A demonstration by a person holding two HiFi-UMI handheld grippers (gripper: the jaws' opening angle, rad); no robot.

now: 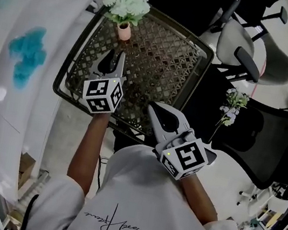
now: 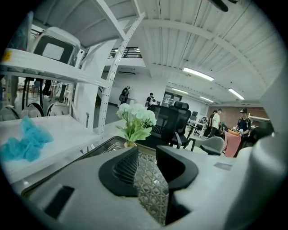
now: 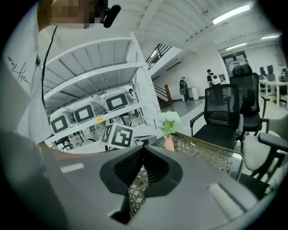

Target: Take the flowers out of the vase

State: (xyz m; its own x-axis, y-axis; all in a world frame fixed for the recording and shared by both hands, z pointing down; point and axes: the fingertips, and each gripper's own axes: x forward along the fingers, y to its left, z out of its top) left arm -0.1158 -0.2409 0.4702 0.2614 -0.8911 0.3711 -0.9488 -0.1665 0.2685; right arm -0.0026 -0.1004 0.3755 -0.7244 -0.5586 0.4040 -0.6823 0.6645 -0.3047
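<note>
The left gripper [image 1: 116, 59] has its jaws parted with nothing between them; only the tray's weave shows through the gap in the left gripper view [image 2: 146, 155]. The right gripper [image 1: 157, 110] is clenched tip to tip on nothing [image 3: 143, 151].

From the left jaws the vase [image 1: 123, 31] lies at 12 o'clock, near but clearly apart, straight along the line they point. From the right jaws it sits at about 11 o'clock and farther off, so the left hand looks the better placed to reach.

The vase stands upright at the tray's [image 1: 209, 55] far left corner, and the flowers [image 1: 127, 3] are still in it. Their long axis runs vertically, with leaves just above the vase mouth [image 2: 129, 143] and the pale blooms [image 2: 136, 115] on top. A level grip across the stems, just above the mouth, seems called for.

Nothing else is on the tray. At 3 o'clock, off the tray, a separate sprig [image 1: 233, 106] shows against a black chair [image 1: 270, 144].
</note>
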